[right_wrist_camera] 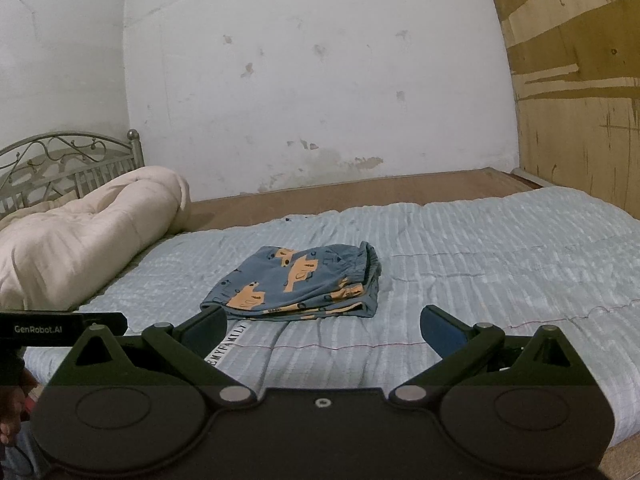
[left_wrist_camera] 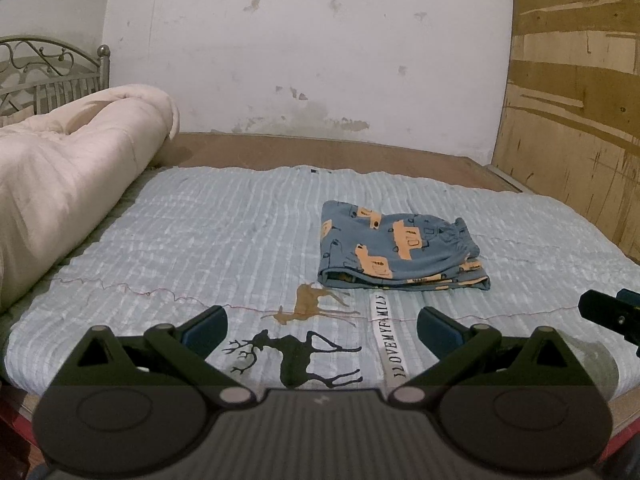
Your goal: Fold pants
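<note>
The blue pants [left_wrist_camera: 396,248] with orange car prints lie folded into a compact rectangle on the light blue striped bedspread [left_wrist_camera: 224,232]. My left gripper [left_wrist_camera: 322,328] is open and empty, held back from the pants above the deer print. In the right wrist view the folded pants [right_wrist_camera: 300,284] lie just ahead. My right gripper [right_wrist_camera: 324,330] is open and empty, its left fingertip close to the pants' near edge. Part of the right gripper shows at the right edge of the left wrist view [left_wrist_camera: 612,314], and the left gripper's body shows at the left of the right wrist view [right_wrist_camera: 60,328].
A rolled cream duvet [left_wrist_camera: 68,184] lies along the left side by a metal headboard [left_wrist_camera: 48,72]. A stained white wall [left_wrist_camera: 304,52] stands behind the bed and a plywood panel [left_wrist_camera: 580,100] to the right. Bare brown mattress [right_wrist_camera: 360,192] shows beyond the bedspread.
</note>
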Tool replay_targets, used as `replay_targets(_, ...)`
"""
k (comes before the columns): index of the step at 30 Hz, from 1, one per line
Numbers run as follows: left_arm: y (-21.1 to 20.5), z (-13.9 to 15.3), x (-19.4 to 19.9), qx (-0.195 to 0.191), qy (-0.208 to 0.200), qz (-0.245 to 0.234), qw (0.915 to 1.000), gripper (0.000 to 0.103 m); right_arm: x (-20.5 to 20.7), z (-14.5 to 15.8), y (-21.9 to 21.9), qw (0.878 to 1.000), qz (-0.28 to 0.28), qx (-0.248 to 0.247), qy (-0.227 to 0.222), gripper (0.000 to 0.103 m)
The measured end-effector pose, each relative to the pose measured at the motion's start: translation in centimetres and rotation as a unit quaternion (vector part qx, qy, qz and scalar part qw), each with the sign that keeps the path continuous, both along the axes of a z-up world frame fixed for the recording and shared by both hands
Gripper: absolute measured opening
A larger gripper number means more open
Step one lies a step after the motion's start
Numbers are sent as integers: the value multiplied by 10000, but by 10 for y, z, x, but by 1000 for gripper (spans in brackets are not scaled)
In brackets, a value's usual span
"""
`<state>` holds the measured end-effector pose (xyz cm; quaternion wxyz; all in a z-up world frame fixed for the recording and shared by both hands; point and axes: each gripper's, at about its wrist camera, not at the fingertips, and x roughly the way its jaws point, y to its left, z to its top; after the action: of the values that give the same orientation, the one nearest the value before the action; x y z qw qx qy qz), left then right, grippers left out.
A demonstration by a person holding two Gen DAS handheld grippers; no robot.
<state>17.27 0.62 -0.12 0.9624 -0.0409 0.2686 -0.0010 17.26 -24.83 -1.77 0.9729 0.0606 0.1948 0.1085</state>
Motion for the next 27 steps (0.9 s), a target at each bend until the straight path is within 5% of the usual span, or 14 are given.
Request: replay_targets(27,-2,-4,6,-155,175,-103,9997,103,8,-6,0,9999,-41,29,120,102)
